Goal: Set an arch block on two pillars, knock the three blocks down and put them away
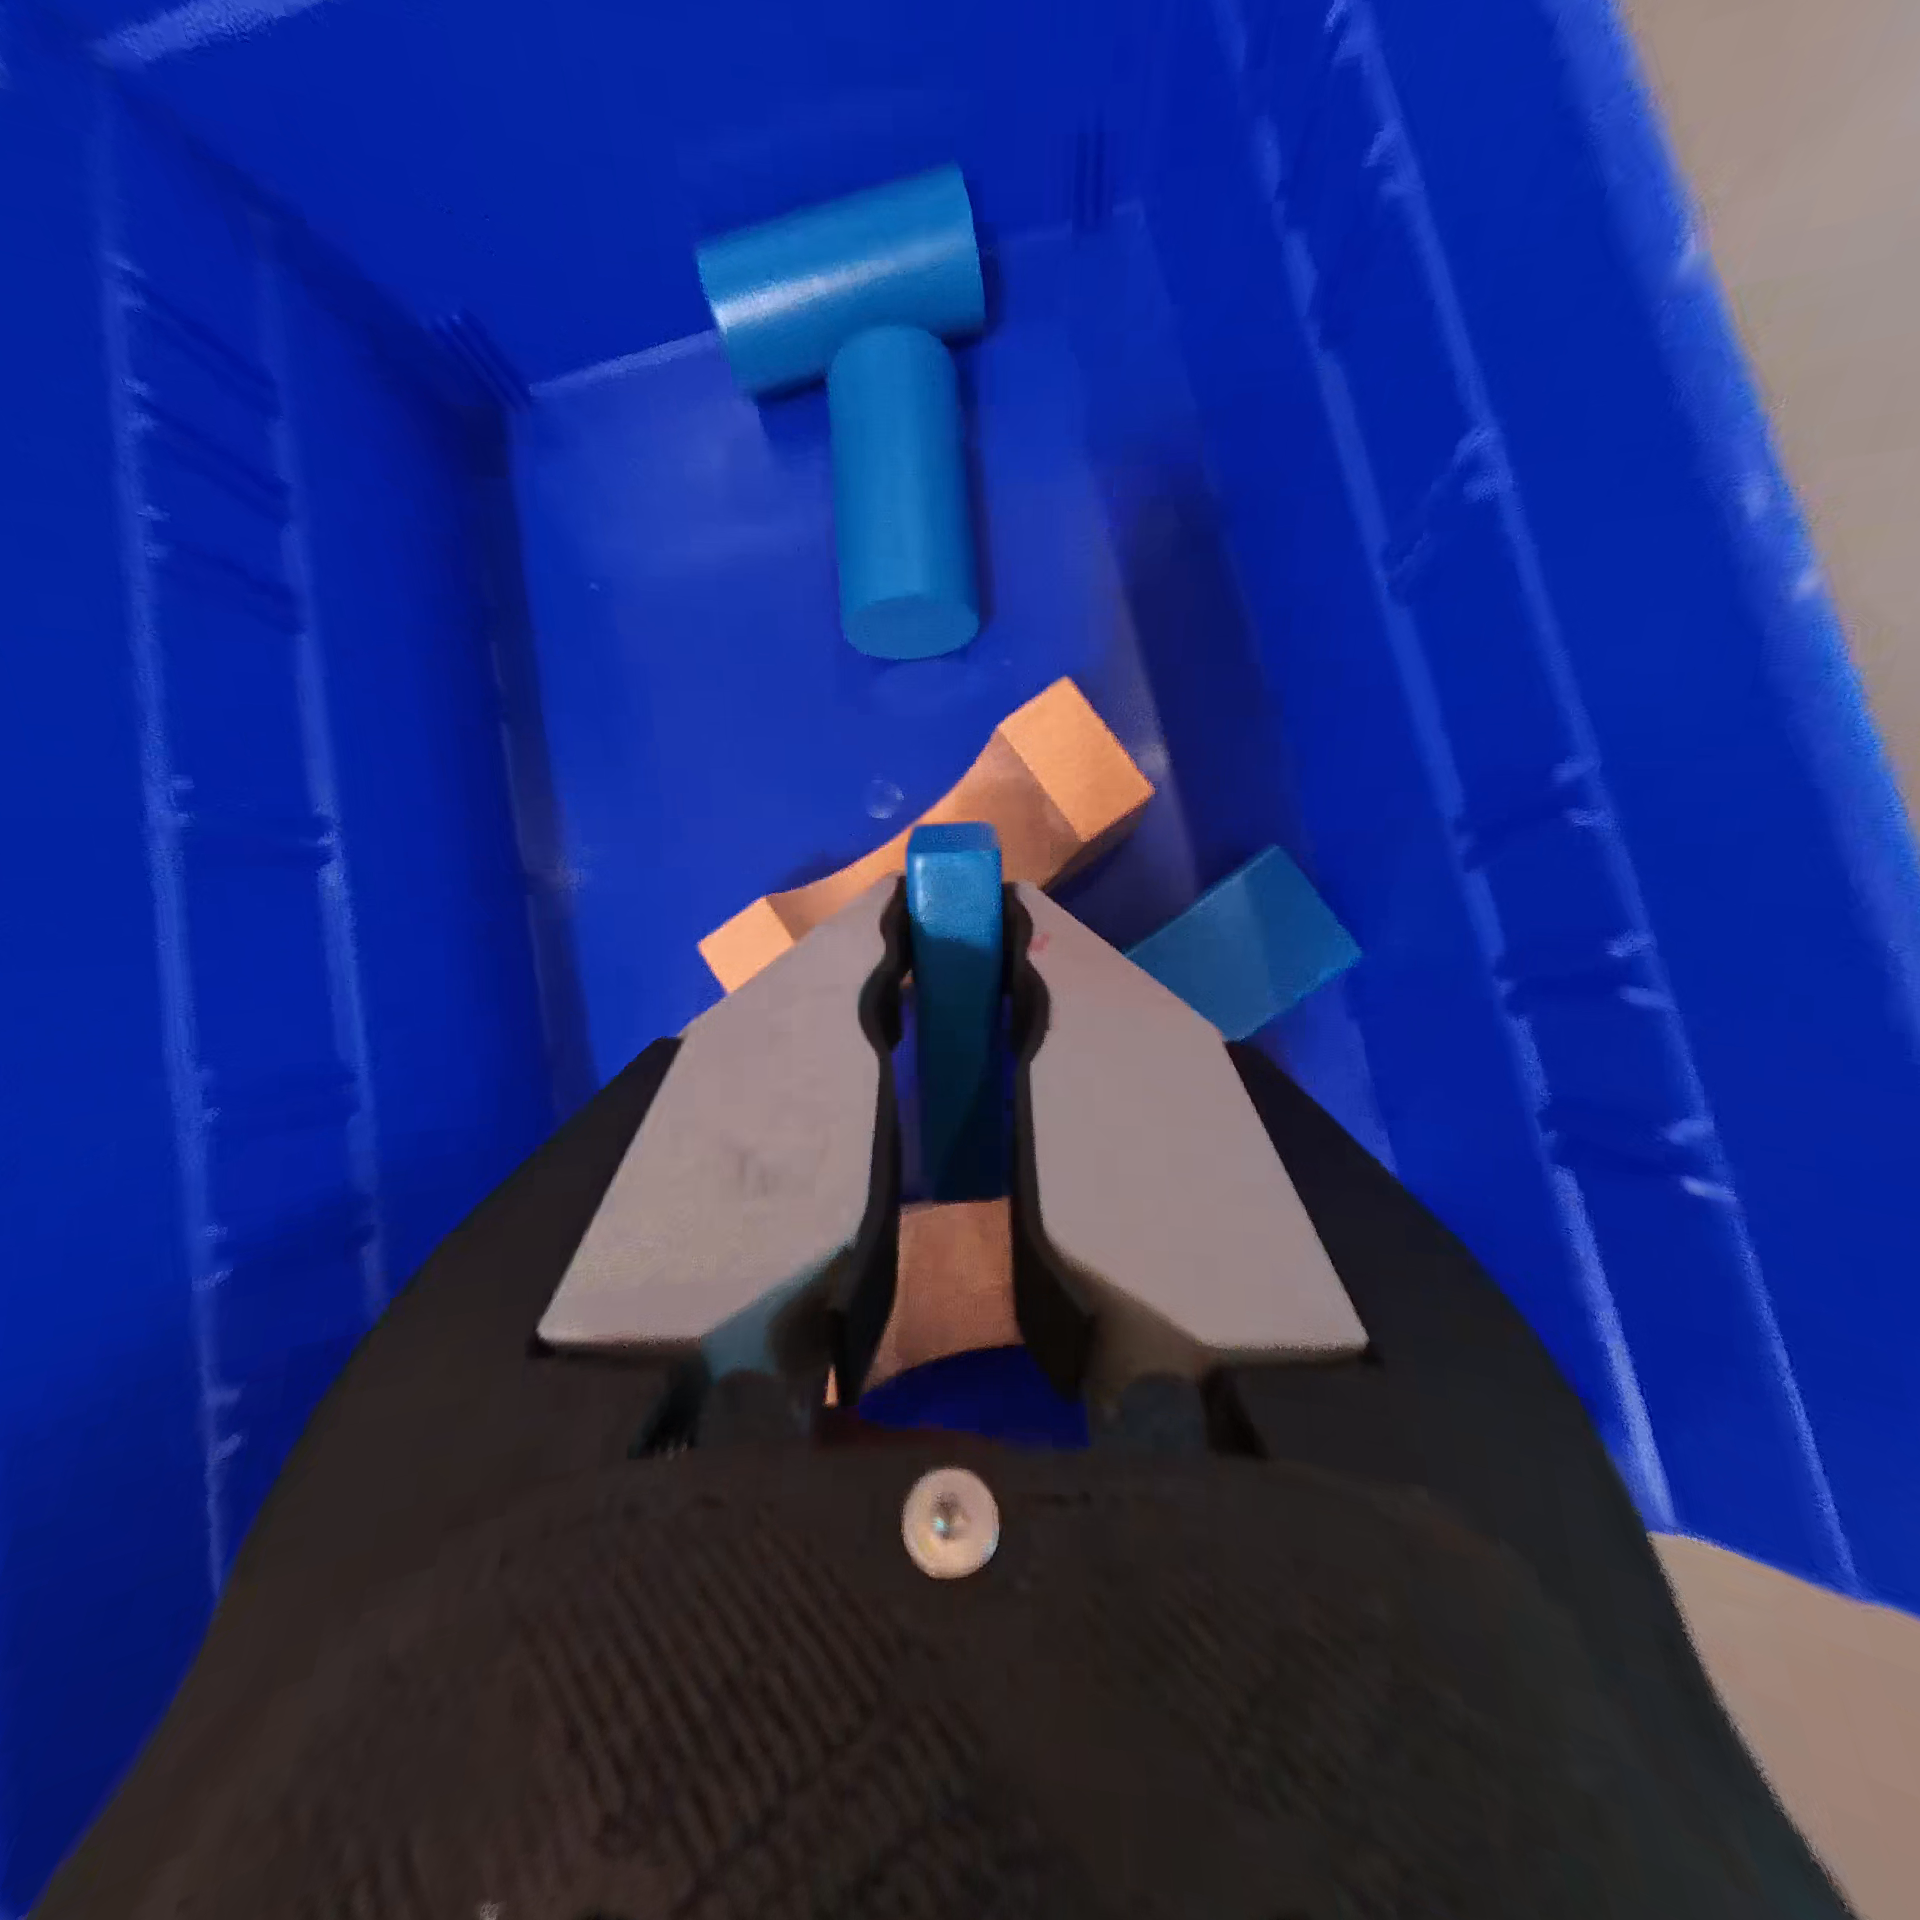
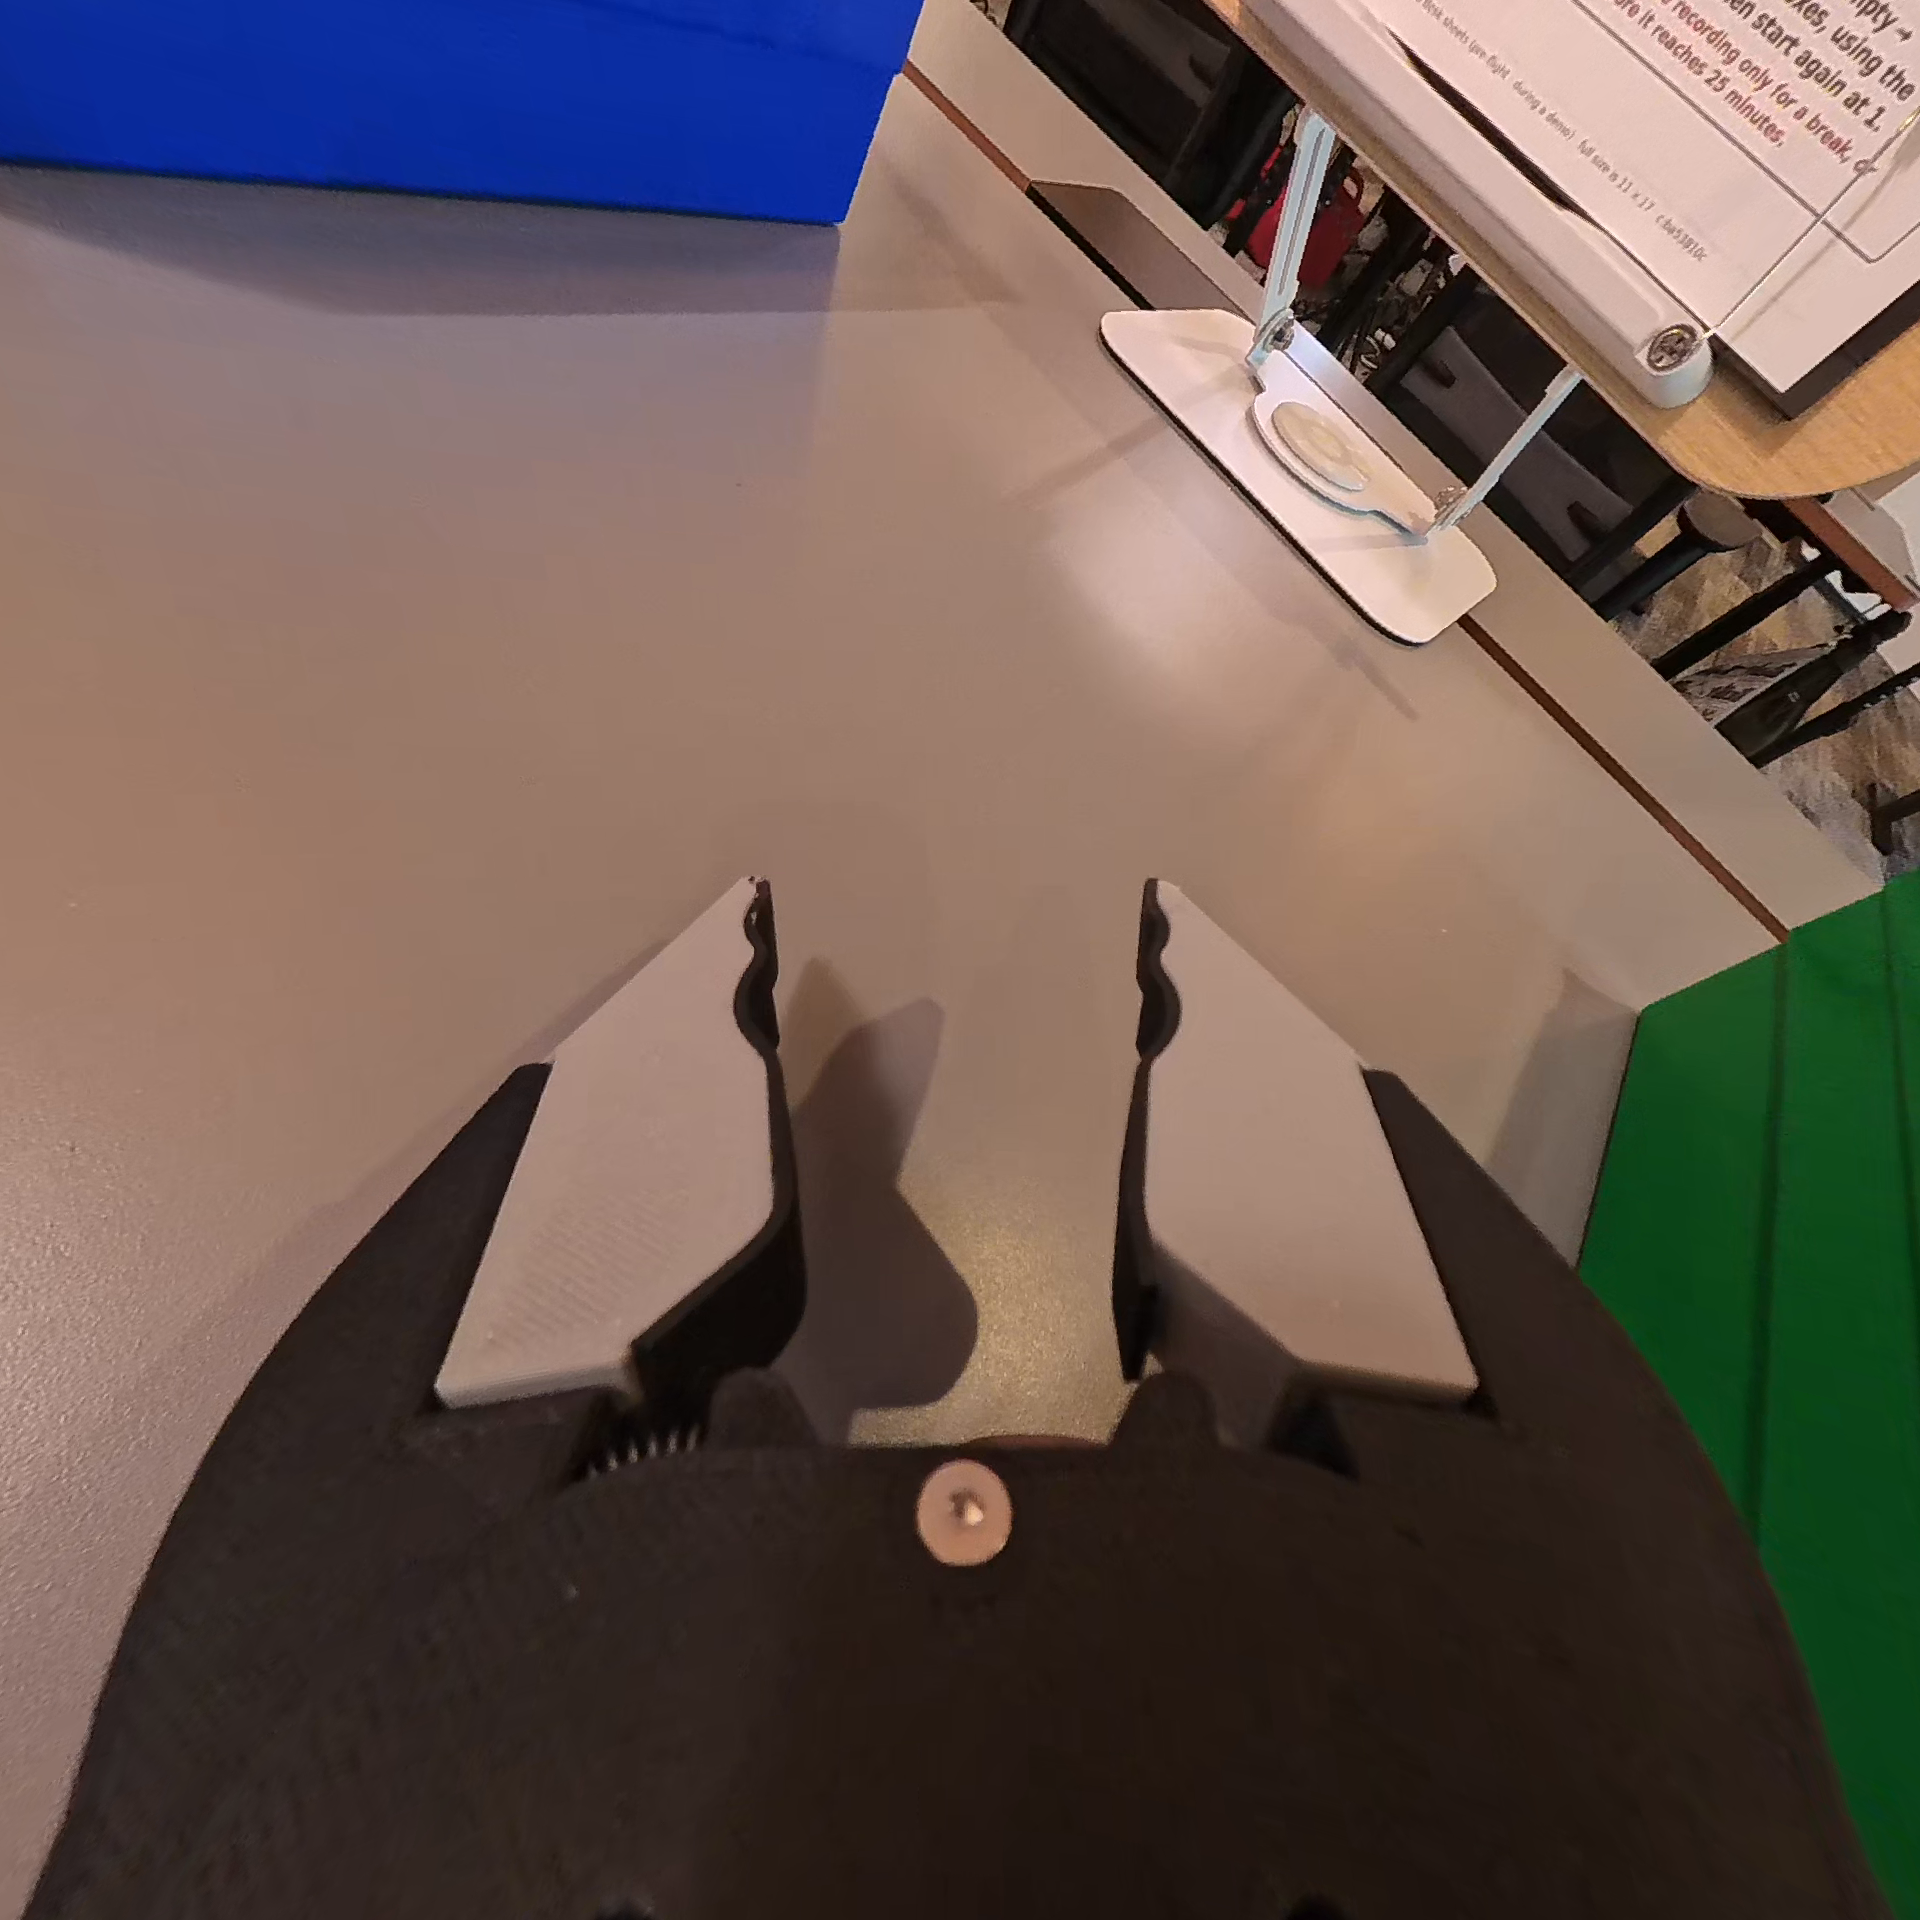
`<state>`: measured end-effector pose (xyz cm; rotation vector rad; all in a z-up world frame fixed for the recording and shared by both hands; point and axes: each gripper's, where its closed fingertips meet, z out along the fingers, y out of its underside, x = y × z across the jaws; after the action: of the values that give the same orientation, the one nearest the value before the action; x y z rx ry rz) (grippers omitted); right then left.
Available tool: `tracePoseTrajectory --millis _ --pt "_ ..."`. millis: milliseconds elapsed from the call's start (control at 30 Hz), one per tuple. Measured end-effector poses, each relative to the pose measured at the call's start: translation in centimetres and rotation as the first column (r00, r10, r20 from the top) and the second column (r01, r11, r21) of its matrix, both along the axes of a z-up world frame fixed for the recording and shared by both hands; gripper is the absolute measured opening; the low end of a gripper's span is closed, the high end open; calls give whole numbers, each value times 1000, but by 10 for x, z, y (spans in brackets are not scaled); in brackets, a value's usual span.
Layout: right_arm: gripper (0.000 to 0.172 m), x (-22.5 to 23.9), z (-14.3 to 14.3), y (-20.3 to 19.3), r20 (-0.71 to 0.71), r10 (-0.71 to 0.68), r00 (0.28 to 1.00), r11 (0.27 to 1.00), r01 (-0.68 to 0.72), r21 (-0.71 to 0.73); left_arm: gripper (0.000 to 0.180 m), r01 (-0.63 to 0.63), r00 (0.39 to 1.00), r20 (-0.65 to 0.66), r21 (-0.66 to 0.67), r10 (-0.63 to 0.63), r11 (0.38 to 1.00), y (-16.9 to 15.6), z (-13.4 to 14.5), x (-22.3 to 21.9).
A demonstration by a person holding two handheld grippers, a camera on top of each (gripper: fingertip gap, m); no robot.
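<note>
My left gripper [image 1: 954,914] is inside the blue bin [image 1: 312,727], shut on a thin blue block [image 1: 951,997] that stands on edge between the pads. Under and beyond it an orange arch block [image 1: 1039,800] lies on the bin floor. Two blue cylinders [image 1: 904,488] lie farther back, one across the other's end. Another blue block [image 1: 1247,940] lies to the right of my fingers. My right gripper [image 2: 954,904] is open and empty above the bare table [image 2: 520,623].
In the right wrist view the blue bin's outer wall [image 2: 436,94] is at the top left. A white stand base [image 2: 1299,468] sits near the table's far edge. A green surface [image 2: 1766,1299] is at the right. There is about 35 cm between the tips of the two grippers.
</note>
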<state>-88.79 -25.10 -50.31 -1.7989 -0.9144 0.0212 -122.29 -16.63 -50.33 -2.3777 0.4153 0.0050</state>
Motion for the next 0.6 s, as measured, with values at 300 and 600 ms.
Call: tracePoseTrajectory --millis 300,600 --pt "68 0 -1 0 16 0 1000 1000 0 3 14 89 941 235 526 -245 846 -50 118 52" --pt "63 0 5 -2 -44 13 999 1000 -13 2 14 429 623 323 620 -712 657 -115 145 178"
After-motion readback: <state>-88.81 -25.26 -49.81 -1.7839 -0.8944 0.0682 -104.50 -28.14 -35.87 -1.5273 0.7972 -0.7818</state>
